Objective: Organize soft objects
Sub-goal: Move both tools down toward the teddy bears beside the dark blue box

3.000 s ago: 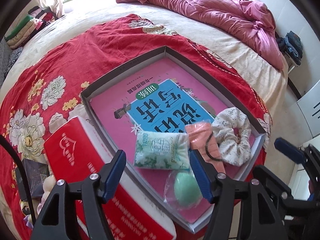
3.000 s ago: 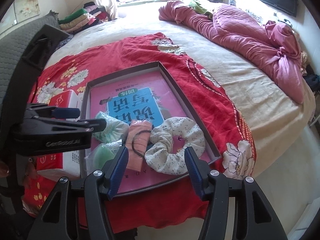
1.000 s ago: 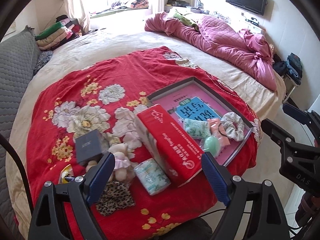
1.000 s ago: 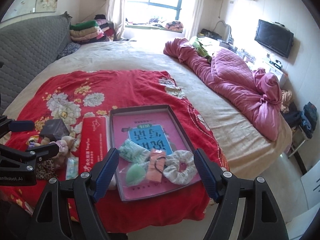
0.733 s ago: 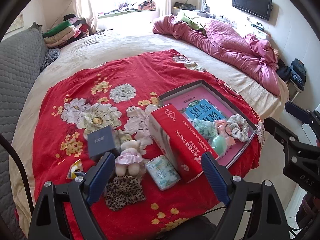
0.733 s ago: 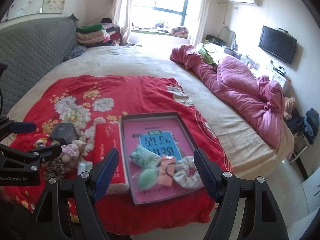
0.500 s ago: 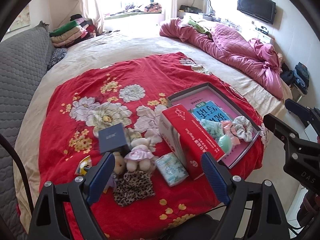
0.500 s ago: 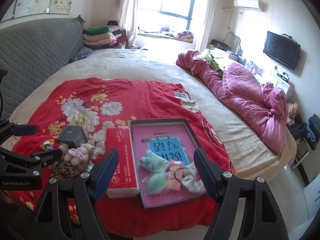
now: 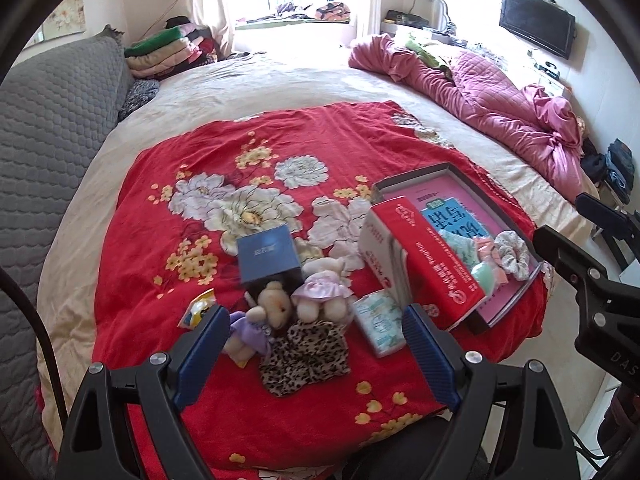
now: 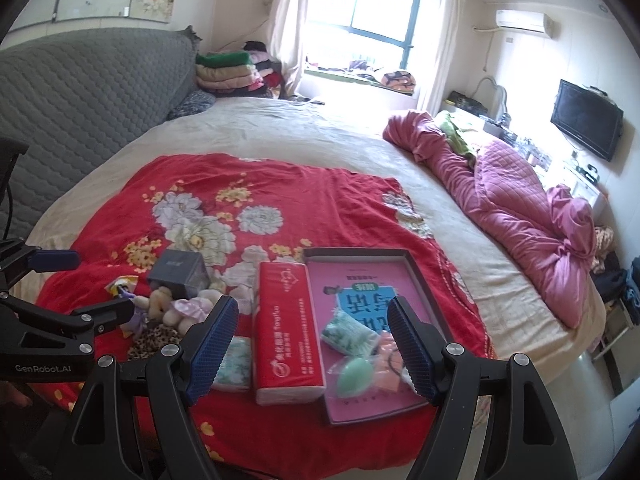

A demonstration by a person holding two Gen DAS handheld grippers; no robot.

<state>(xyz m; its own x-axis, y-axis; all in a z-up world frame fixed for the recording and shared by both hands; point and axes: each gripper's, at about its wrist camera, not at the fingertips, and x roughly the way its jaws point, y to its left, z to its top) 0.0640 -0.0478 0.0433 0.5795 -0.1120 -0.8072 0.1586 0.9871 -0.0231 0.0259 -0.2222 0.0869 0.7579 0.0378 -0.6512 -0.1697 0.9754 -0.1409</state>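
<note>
Both the left gripper (image 9: pixel 316 344) and the right gripper (image 10: pixel 312 340) are wide open and empty; the shallow box (image 10: pixel 420 276) lies at two o'clock from the plush toys (image 9: pixel 296 300).

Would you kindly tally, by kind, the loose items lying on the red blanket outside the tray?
Plush toys: 2
Tissue packs: 2
Box: 1
Leopard cloth: 1
Packet: 1
Total: 7
</note>
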